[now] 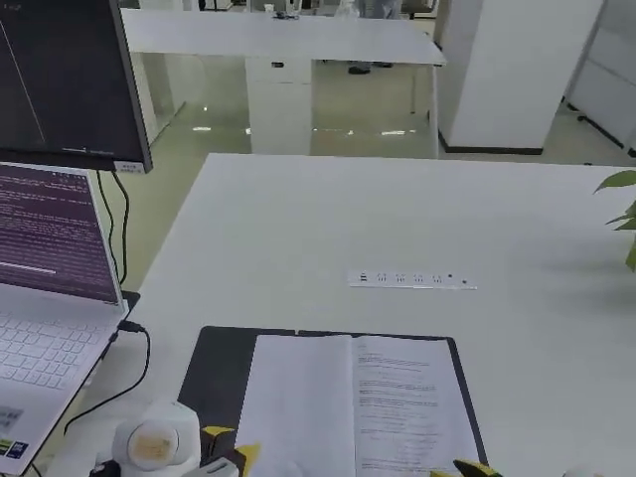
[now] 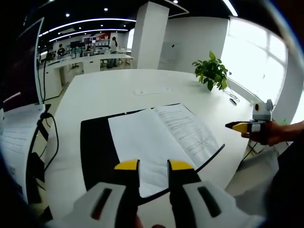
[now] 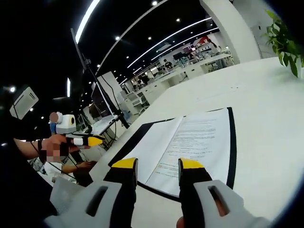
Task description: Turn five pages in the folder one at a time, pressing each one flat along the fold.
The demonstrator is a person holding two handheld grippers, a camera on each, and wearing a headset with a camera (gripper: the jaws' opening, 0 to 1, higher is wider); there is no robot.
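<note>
Black folder (image 1: 219, 368) lies open; left gripper (image 2: 153, 165) and right gripper (image 3: 157, 164) hover near it, jaws spread, empty. Turned pages: cannot tell.

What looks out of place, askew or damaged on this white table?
Nothing stands out. The black folder lies open, its white paper pages neat and unspoiled; the left gripper and right gripper hover open near it.

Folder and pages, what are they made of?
Folder: probably plastic or coated card. It is matte black with a thin, stiff-looking edge, and the look does not settle which. Pages: paper. They are white, thin and matte, lying flat, one blank and one with printed lines.
</note>
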